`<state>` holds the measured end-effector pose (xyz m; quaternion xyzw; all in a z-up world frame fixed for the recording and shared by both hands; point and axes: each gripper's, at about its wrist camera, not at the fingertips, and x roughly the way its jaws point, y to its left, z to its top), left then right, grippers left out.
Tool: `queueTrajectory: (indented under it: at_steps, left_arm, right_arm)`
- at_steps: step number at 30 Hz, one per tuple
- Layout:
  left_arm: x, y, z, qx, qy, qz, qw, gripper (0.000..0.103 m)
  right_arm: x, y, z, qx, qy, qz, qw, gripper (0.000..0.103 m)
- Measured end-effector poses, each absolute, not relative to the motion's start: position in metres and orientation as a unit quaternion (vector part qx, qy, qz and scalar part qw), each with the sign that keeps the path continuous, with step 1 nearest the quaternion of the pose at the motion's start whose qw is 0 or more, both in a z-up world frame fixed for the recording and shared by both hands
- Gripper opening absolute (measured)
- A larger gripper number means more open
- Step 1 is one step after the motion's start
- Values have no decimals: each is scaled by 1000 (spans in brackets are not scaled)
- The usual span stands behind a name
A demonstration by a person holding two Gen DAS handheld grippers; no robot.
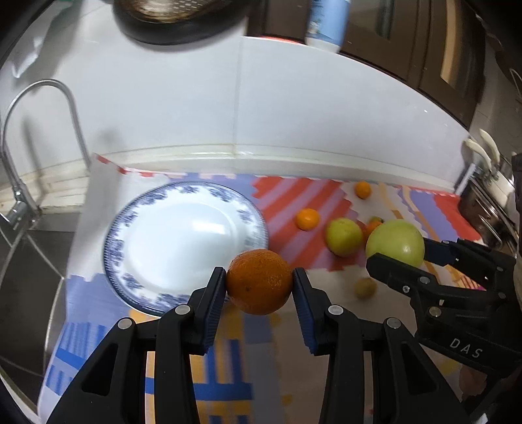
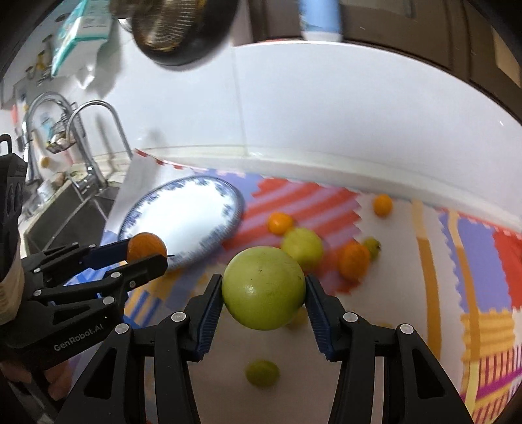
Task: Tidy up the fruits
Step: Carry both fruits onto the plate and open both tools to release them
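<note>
My left gripper (image 1: 260, 282) is shut on an orange (image 1: 259, 281), held in the air just off the near right rim of a blue-patterned white plate (image 1: 186, 241). The same orange (image 2: 146, 246) and left gripper (image 2: 143, 252) show at the left of the right wrist view. My right gripper (image 2: 263, 288) is shut on a large green apple (image 2: 263, 287), lifted above the patterned mat; this apple (image 1: 395, 243) and right gripper (image 1: 403, 252) sit at the right of the left wrist view. On the mat lie a second green apple (image 1: 344, 236), small oranges (image 1: 307, 219) and small green fruits (image 2: 262, 372).
A sink with curved taps (image 2: 94, 143) lies left of the plate (image 2: 186, 218). A white tiled wall (image 1: 293, 107) backs the counter. A dark pan (image 1: 169, 19) and a blue-white bottle (image 1: 326, 22) hang above. A metal pot with white handles (image 1: 486, 182) stands at the far right.
</note>
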<state>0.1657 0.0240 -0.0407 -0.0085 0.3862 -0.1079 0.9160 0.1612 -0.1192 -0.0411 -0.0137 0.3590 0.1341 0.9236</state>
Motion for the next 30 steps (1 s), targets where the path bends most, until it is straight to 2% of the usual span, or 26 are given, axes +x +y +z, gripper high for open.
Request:
queueTrajectory:
  at_steps: [11, 30]
  left_arm:
    - [196, 70, -50, 3, 393, -60, 917, 41]
    - [248, 110, -101, 2, 457, -39, 889, 41]
  right_arm:
    - [216, -65, -38, -48, 359, 191, 912, 51]
    - [297, -10, -91, -78, 445, 239, 859, 51]
